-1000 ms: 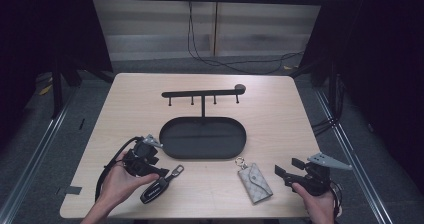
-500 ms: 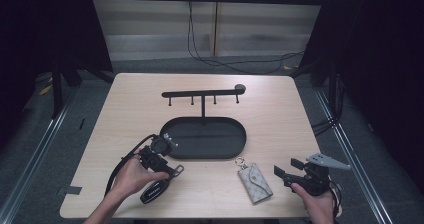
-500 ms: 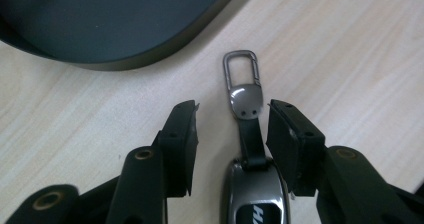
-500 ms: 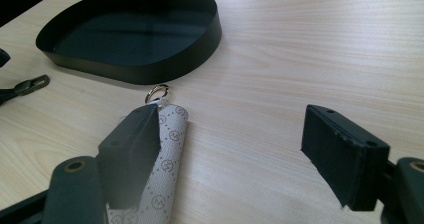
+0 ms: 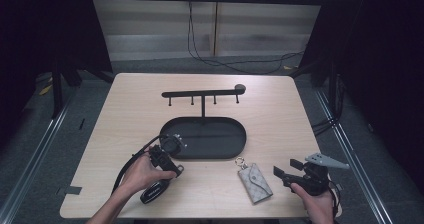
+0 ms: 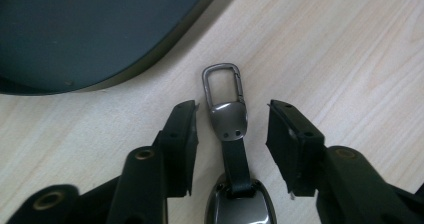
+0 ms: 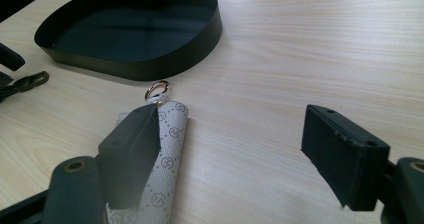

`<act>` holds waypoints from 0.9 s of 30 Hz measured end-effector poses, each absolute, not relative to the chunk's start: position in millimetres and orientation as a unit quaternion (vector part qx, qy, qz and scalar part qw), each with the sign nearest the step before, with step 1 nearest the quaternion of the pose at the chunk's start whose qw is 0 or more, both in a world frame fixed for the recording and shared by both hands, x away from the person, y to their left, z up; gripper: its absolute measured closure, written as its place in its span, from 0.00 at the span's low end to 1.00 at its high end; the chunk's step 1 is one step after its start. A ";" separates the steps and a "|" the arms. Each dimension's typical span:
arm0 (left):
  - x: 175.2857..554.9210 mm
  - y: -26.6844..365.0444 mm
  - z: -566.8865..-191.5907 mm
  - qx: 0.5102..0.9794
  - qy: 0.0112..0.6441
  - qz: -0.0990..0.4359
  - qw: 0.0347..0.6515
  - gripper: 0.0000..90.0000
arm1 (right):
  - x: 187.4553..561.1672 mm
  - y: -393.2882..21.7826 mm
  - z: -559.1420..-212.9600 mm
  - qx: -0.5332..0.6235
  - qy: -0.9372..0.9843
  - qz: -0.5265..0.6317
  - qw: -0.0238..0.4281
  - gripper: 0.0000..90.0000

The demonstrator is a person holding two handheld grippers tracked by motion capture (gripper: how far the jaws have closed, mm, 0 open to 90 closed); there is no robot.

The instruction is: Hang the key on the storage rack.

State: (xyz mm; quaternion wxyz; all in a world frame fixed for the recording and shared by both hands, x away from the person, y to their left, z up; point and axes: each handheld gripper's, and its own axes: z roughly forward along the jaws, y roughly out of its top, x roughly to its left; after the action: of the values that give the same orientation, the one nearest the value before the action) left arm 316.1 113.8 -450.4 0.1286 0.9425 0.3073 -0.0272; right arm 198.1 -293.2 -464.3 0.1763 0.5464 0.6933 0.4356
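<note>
Tongs in your left hand have just narrowed, straddling the key fob's clasp without pressing; right tongs gape beside the pouch.

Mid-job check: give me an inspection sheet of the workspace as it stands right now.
Surface: light wood table, bare parts clean.
Job's things: car key fob with clip by oval black tray; grey key pouch with ring; hook stand on the tray.
Clutter: nothing seen.
Grippers: left gripper open, fingers astride the fob's strap after closing in, not touching; right gripper open beside the pouch.
Cables: gripper cable; wall cable.
Surroundings: dark curtains, grey floor.
</note>
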 end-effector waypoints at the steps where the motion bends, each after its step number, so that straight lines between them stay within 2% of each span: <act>1: 317.1 113.4 -451.4 0.944 0.305 -0.029 0.122 0.63 | 198.1 -293.2 -464.3 0.546 0.693 0.436 0.176 0.27; 11: 320.3 105.1 -463.7 0.946 0.307 -0.041 0.093 0.68 | 198.8 -292.4 -465.1 0.549 0.694 0.431 0.176 0.27; 14: 321.2 103.7 -463.6 0.947 0.305 -0.038 0.089 0.70 | 198.9 -292.4 -465.1 0.549 0.695 0.430 0.176 0.28; 15: 320.0 102.4 -464.2 0.947 0.308 -0.034 0.089 0.73 | 198.9 -292.4 -465.1 0.550 0.695 0.430 0.176 0.28; 27: 318.1 90.2 -463.9 0.951 0.303 -0.007 0.055 0.77 | 199.0 -292.6 -465.5 0.551 0.694 0.429 0.175 0.29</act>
State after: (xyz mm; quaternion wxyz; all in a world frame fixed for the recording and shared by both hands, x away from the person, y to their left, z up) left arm 318.1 90.2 -463.9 0.0551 0.9513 0.3034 -0.0067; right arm 199.0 -292.6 -465.5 0.1752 0.5508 0.6939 0.4295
